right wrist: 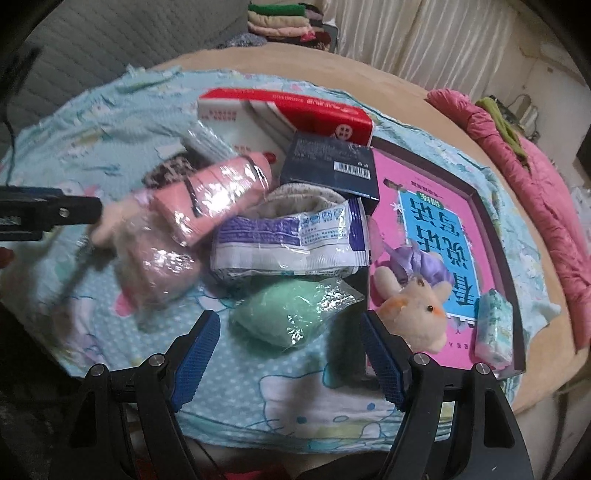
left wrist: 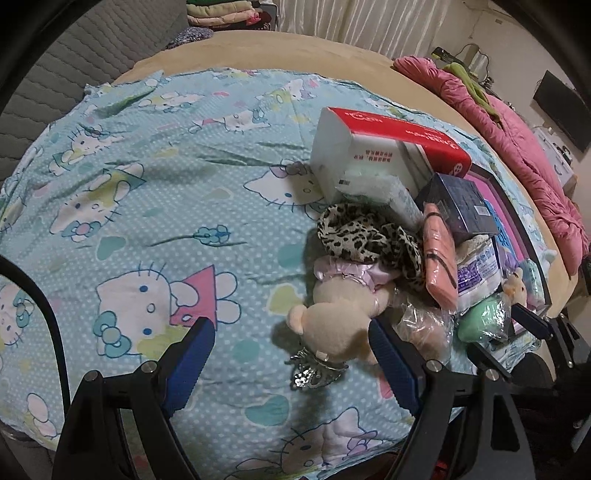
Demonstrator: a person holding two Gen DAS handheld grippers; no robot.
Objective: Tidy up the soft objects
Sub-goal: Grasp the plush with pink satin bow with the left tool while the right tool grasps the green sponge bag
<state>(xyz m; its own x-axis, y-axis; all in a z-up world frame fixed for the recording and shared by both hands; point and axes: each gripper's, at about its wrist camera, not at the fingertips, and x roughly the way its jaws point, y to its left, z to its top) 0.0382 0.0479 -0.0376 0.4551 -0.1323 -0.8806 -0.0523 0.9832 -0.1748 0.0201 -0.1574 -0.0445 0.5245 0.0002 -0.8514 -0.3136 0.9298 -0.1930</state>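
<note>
My left gripper (left wrist: 291, 347) is open over the Hello Kitty sheet (left wrist: 147, 177); a cream plush bear (left wrist: 340, 317) with a silver crown lies between its fingertips, nearer the right one. A leopard-print cloth (left wrist: 362, 232) and a pink wrapped pack (left wrist: 439, 254) lie behind the bear. My right gripper (right wrist: 288, 343) is open, and a green soft item in clear wrap (right wrist: 288, 317) lies between its fingertips. A small plush toy (right wrist: 417, 306) lies on a pink book (right wrist: 436, 221) to the right. The pink pack (right wrist: 218, 199) looks blurred.
A red-and-white tissue box (left wrist: 384, 147), a dark blue box (right wrist: 332, 166), a white-purple packet (right wrist: 291, 240) and a small tissue pack (right wrist: 495, 332) crowd the right of the bed. A pink quilt (left wrist: 517, 158) lies at the far right edge. Folded clothes (right wrist: 284, 18) are stacked behind.
</note>
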